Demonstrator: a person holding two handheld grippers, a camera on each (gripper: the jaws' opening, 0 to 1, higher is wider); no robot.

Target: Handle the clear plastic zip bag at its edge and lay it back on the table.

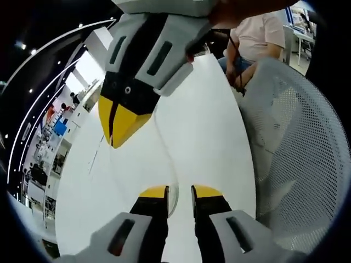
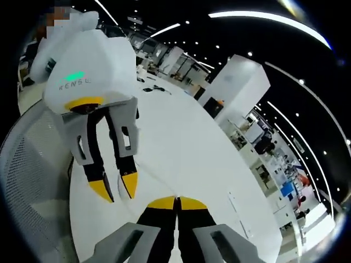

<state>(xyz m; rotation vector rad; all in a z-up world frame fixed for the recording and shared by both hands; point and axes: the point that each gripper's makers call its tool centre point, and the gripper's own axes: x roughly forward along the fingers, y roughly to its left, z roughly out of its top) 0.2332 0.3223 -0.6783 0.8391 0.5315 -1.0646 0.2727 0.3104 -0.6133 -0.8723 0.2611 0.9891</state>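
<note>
- The clear plastic zip bag [image 1: 164, 164] hangs above the white counter [image 1: 208, 109], presumably lifted clear before laying down.
- Right hand-held gripper [image 2: 176, 204] is pressed together, pinching its edge.
- Left hand-held gripper [image 1: 179, 192] is slightly spread around the bag's lower edge.

In the left gripper view, the left gripper [image 1: 179, 192] is rising from the bottom with its yellow-tipped jaws standing slightly apart, a narrow gap showing between them. The right gripper [image 1: 122, 129] is reaching in from the top, pointing down, its yellow tips pressed together. In the right gripper view, the right gripper [image 2: 176, 203] is showing its jaws closed tip to tip, while the left gripper [image 2: 116, 189] is hanging down with its tips parted.
</note>
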